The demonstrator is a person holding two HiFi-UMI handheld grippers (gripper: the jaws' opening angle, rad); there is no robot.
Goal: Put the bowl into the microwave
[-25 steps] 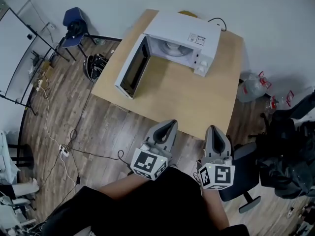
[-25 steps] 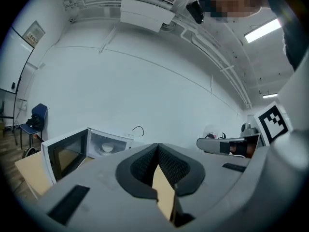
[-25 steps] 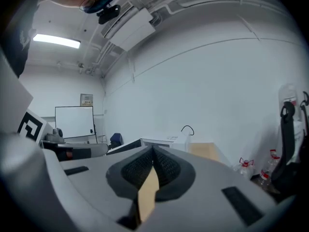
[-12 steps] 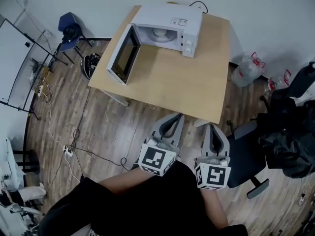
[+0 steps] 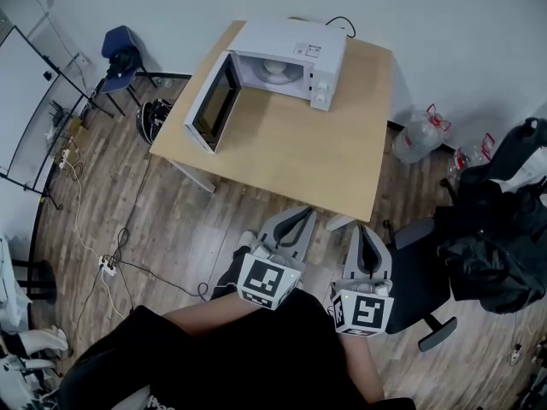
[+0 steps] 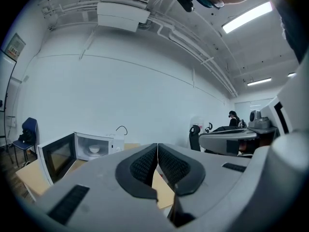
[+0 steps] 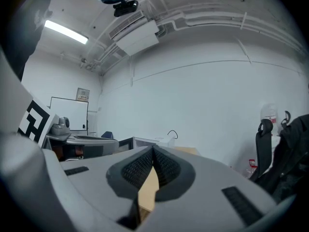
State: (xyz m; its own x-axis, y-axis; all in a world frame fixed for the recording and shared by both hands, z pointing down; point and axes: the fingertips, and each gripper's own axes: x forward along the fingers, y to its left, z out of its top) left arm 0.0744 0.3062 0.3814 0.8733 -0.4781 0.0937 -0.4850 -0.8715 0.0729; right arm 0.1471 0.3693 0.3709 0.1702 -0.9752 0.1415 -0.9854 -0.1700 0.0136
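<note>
Tabletop [image 5: 312, 148] is bare btwn near edge & microwave [image 5: 291, 49], giving free straight approach to cavity front. Microwave door [image 5: 212, 102] stands open, swung out over table's left side, and blocks entry from left. Bowl [image 6: 94, 149] occupies cavity. Office chair [image 5: 412, 287] stands just beside near right corner. Water jug [image 5: 416, 137] sits on floor at right.
</note>
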